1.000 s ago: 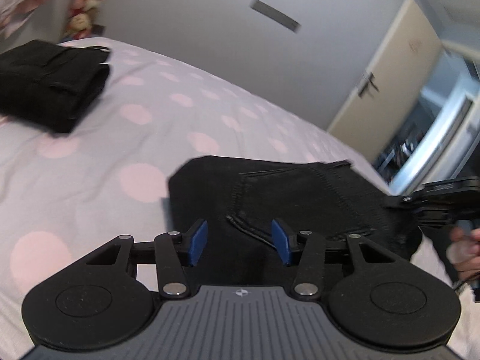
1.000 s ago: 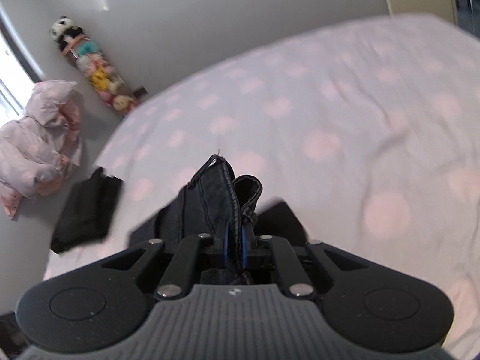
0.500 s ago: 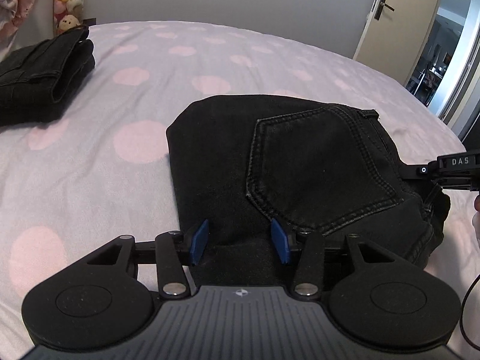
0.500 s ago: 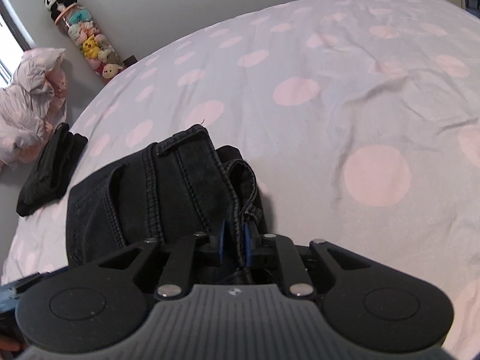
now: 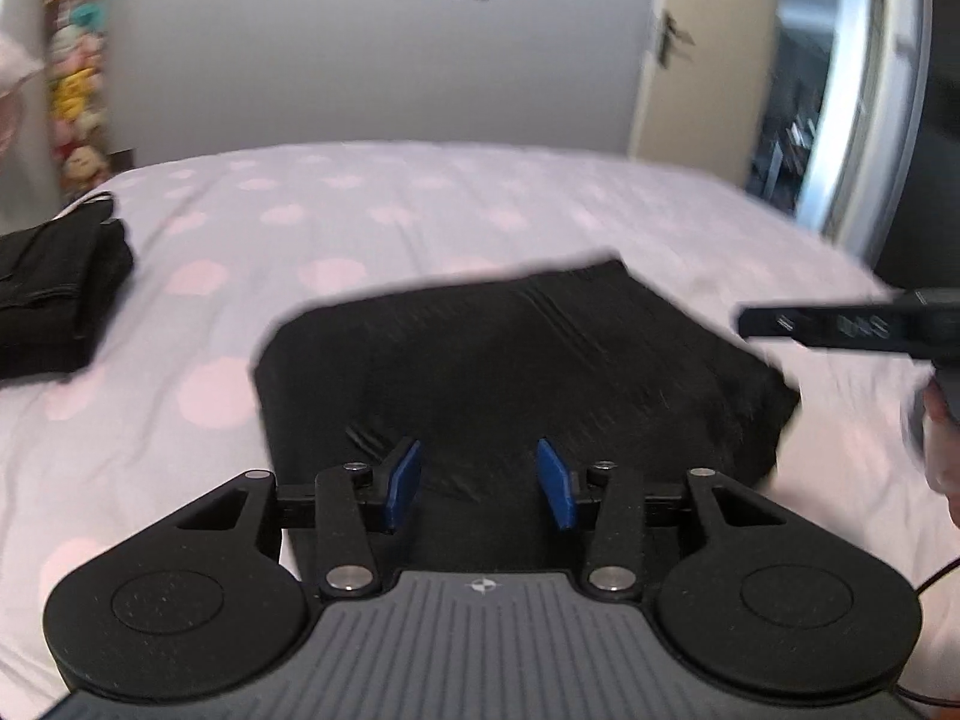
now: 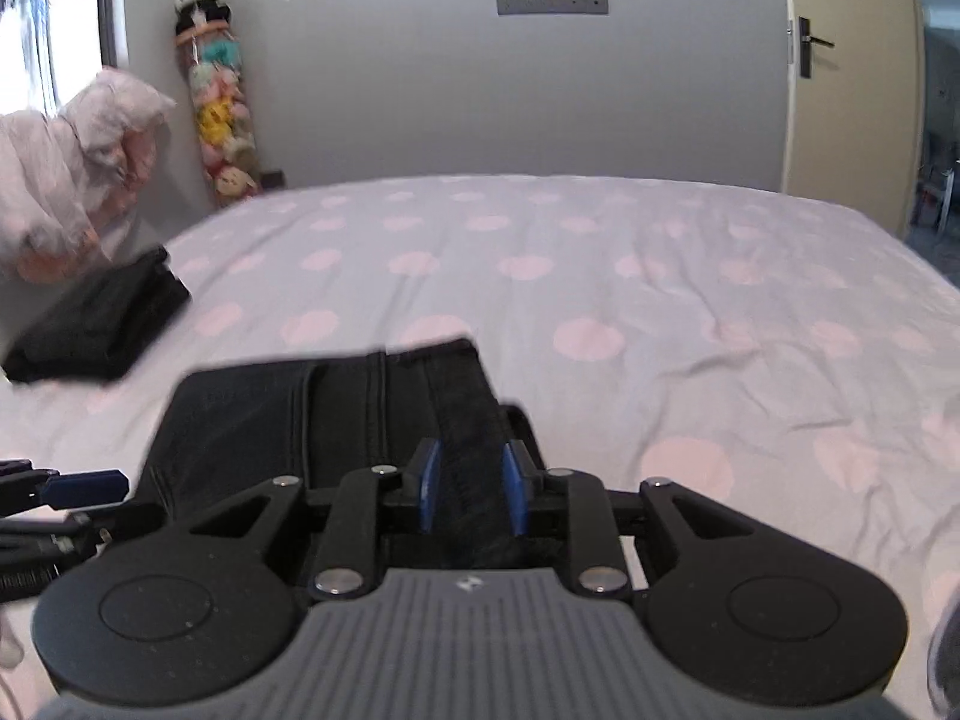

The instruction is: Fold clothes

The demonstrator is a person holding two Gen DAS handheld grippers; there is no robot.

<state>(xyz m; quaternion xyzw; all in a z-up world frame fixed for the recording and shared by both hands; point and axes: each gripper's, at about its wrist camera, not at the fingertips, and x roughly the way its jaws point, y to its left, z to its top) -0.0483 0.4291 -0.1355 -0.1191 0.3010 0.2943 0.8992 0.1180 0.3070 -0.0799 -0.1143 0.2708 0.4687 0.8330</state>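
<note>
A folded pair of black jeans lies on the dotted bed sheet right in front of both grippers; it also shows in the right wrist view. My left gripper is open and empty over the jeans' near edge. My right gripper is open, its blue pads either side of the waistband edge without pinching it. The right gripper's body shows at the right of the left wrist view.
A second folded black garment lies at the bed's left edge, also in the right wrist view. A pink jacket and a column of plush toys stand by the left wall. A door is at right.
My right gripper has opened and let go of the jeans' waistband. Both grippers have lifted and levelled; the jeans now lie flat on the bed.
</note>
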